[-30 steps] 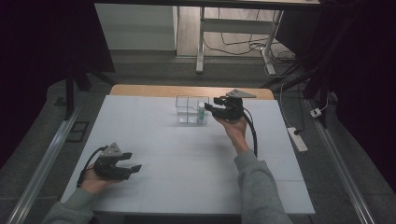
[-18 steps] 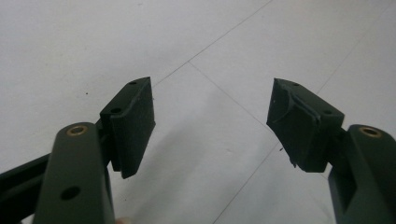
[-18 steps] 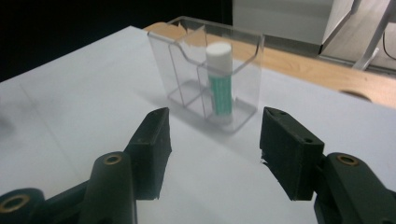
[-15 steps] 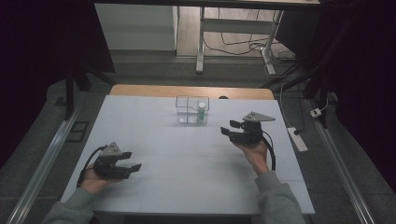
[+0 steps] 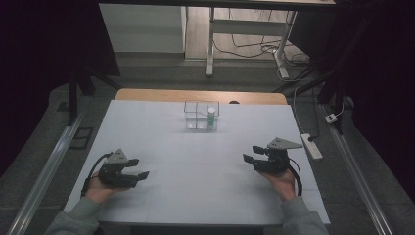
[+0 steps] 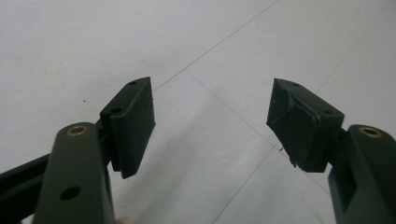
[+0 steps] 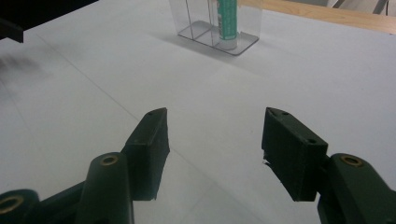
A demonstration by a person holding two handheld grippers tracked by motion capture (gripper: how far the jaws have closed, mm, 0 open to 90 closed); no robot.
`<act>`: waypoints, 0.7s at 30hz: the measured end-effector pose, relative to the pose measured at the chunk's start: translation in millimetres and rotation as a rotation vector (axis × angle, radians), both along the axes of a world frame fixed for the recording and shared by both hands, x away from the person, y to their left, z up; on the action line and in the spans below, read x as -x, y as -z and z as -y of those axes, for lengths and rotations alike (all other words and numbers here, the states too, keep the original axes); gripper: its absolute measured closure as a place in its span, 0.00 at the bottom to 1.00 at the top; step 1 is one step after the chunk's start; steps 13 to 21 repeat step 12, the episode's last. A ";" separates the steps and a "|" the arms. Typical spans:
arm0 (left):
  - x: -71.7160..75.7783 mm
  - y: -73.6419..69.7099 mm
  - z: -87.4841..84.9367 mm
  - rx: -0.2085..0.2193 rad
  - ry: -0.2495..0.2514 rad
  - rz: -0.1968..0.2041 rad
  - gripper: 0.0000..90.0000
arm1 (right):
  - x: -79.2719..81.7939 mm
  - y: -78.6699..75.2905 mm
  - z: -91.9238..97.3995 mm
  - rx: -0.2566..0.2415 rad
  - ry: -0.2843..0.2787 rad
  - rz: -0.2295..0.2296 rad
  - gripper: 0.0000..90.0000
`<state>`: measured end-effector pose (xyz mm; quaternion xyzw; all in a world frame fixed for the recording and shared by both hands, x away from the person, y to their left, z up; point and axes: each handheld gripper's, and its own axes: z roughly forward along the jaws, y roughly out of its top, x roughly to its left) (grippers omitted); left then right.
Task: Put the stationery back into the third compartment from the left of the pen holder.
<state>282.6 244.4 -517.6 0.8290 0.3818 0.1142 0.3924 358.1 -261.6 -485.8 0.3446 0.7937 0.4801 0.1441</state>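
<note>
While the left gripper (image 5: 139, 168) gapes empty, the right gripper (image 5: 252, 153) — well apart — gapes too.

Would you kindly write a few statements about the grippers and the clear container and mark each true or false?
1. The left gripper is open and holds nothing. True.
2. The right gripper is clamped on the green tube. False: it is open, apart from the tube.
3. The tube stands upright in the clear container. True.
4. The container sits at the table's near edge. False: it is toward the far edge.
</note>
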 end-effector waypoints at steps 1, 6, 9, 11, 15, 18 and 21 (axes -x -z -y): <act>0.0 -0.2 0.1 0.001 -0.001 0.002 0.35 | 1.8 0.3 2.1 0.001 0.000 0.000 0.44; -0.3 -0.7 0.2 0.009 -0.001 0.004 0.35 | 10.0 1.9 8.9 0.015 -0.007 0.004 0.44; -0.5 -0.9 0.6 0.011 -0.003 0.005 0.35 | 12.3 3.6 9.5 0.021 -0.018 0.008 0.43; -0.5 -0.9 0.7 0.012 -0.002 0.005 0.35 | 12.5 4.0 10.0 0.025 -0.020 0.009 0.43; -0.6 -0.9 0.8 0.012 -0.002 0.005 0.35 | 12.7 4.1 9.8 0.025 -0.019 0.011 0.42; -0.6 -0.9 0.8 0.012 -0.002 0.005 0.35 | 12.7 4.1 9.8 0.025 -0.019 0.011 0.42; -0.6 -0.9 0.8 0.012 -0.002 0.005 0.35 | 12.7 4.1 9.8 0.025 -0.019 0.011 0.42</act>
